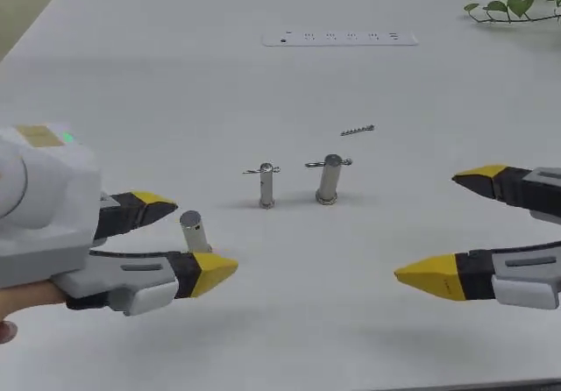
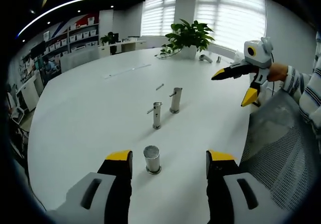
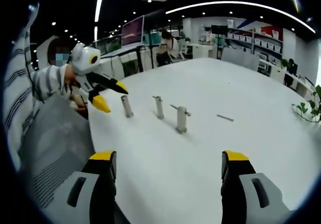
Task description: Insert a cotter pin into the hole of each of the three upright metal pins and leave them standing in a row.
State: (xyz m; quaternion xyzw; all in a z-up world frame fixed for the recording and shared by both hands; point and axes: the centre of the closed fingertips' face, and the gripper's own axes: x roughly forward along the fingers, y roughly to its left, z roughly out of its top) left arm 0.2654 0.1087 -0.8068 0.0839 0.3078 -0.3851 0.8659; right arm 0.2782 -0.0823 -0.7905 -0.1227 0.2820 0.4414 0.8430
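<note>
Three upright metal pins stand on the white table. The middle pin (image 1: 266,186) and the right pin (image 1: 329,179) each carry a cotter pin through the top. The left pin (image 1: 191,231) stands bare between the jaws of my open left gripper (image 1: 198,235), untouched. In the left gripper view this pin (image 2: 152,159) sits nearer the left jaw of that gripper (image 2: 170,158). A loose cotter pin (image 1: 357,131) lies behind the row. My right gripper (image 1: 428,226) hangs open to the right of the pins, holding nothing; its own view shows the row (image 3: 158,107) ahead.
A white power strip (image 1: 340,38) lies far back on the table. A potted plant's leaves (image 1: 517,1) reach in at the back right. A mesh chair (image 2: 281,133) stands at the table's near edge.
</note>
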